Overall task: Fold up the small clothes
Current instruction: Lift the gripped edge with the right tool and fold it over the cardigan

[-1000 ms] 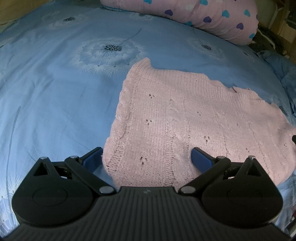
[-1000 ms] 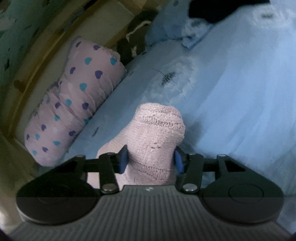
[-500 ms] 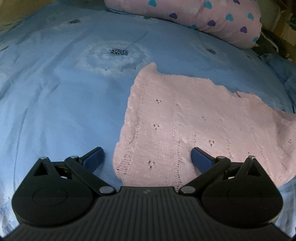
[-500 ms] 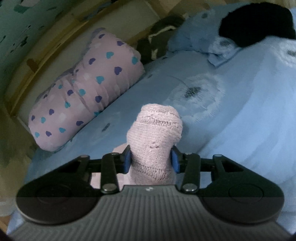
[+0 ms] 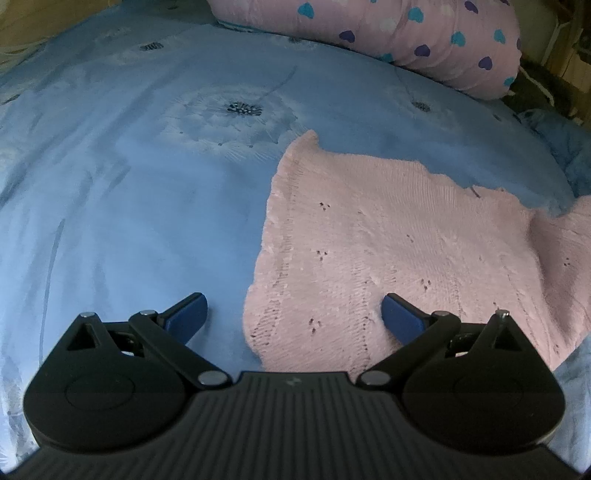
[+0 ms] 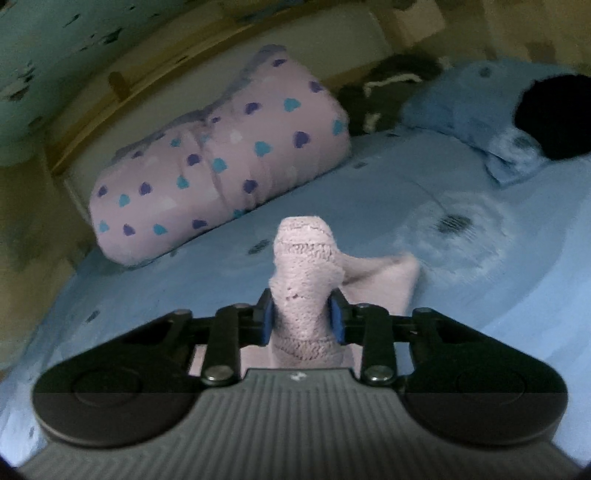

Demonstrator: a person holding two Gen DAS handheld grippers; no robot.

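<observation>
A pink knitted garment lies spread on the blue bedsheet. My left gripper hangs open just above its near left corner, one blue finger over the sheet and the other over the knit. At the right edge of that view a part of the garment is lifted. In the right wrist view my right gripper has its jaws closing on a bunched fold of the pink knitted garment, and the blue pads press its sides. The rest of the cloth trails down to the bed.
A pink bolster with blue and purple hearts lies along the far edge by the wooden bed frame. A blue pillow with a black item sits at the far right, dark cloth beside it.
My right gripper has risen and rolled level, pinching the knit fold narrower and lifting it off the bed. In the left view the garment has slid rightward, its right side now raised.
</observation>
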